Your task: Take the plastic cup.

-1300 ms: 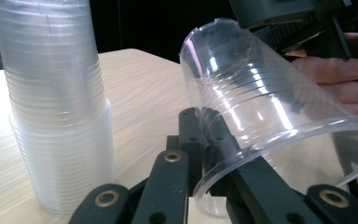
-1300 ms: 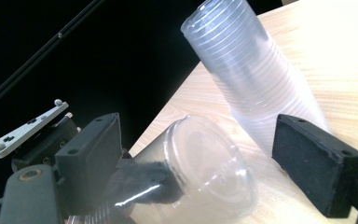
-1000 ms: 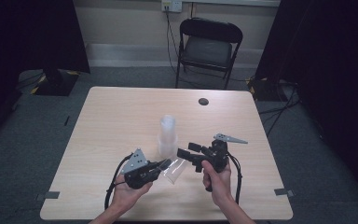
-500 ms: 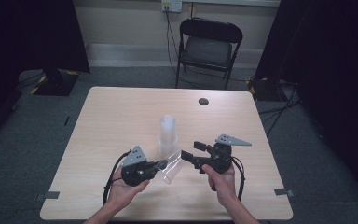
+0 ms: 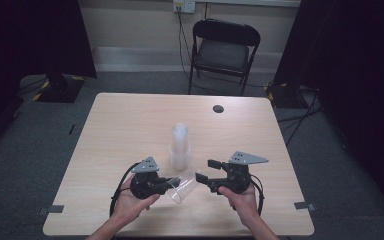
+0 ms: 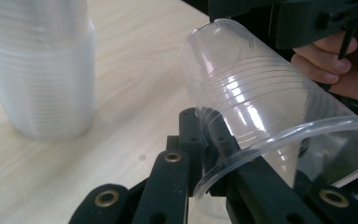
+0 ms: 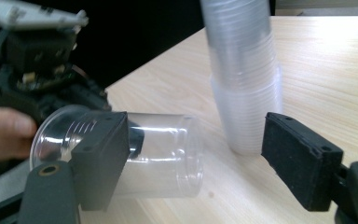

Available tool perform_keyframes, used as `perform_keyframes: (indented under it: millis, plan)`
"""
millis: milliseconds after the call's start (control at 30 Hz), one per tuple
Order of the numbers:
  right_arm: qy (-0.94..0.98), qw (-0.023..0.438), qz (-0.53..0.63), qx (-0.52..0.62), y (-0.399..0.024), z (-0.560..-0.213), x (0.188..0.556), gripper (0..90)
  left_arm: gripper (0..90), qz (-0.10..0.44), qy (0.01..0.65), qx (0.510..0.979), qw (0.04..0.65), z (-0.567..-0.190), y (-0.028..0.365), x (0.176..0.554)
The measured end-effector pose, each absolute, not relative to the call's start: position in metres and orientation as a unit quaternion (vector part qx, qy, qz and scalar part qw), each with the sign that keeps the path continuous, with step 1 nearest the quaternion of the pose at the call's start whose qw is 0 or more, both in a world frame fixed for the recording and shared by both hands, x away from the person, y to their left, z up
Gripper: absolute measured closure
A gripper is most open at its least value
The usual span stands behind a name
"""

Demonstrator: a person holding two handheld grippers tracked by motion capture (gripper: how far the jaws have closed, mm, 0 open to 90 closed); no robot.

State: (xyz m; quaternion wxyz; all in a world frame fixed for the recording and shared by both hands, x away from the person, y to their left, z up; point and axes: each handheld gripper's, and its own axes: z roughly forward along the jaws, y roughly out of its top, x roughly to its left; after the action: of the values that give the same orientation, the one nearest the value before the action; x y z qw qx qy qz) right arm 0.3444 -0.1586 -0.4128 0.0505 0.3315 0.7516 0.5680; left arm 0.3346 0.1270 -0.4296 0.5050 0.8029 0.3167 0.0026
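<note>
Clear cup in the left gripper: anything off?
Yes. The clear cup lies on its side, pinched at the rim wall by the left gripper, unlike the upright cup stack. No visible crack or spill.

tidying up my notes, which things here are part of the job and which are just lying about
In the job: clear cup gripped at its rim by the left claw; stack of cups; right claw, open beside the cup.

Lying about: chair; small dark disc.
</note>
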Motion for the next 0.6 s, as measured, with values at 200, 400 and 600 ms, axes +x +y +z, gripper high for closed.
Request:
perform_keyframes:
  millis: [200, 400, 600]
  plan:
    - [0.767, 0.071, 0.559, 0.306, -0.159, -0.415, 0.336, 21.9, 88.9, -0.005, 0.313, 0.822, 0.476, -0.43, 0.123, 0.336]
    - [0.785, 0.075, 0.546, 0.284, -0.159, -0.419, 0.332, 19.4, 90.0, -0.024, 0.313, 0.837, 0.448, -0.433, 0.119, 0.338]
    - [0.815, 0.086, 0.514, 0.254, -0.153, -0.426, 0.326, 15.3, 90.0, -0.029, 0.322, 0.839, 0.437, -0.434, 0.118, 0.34]
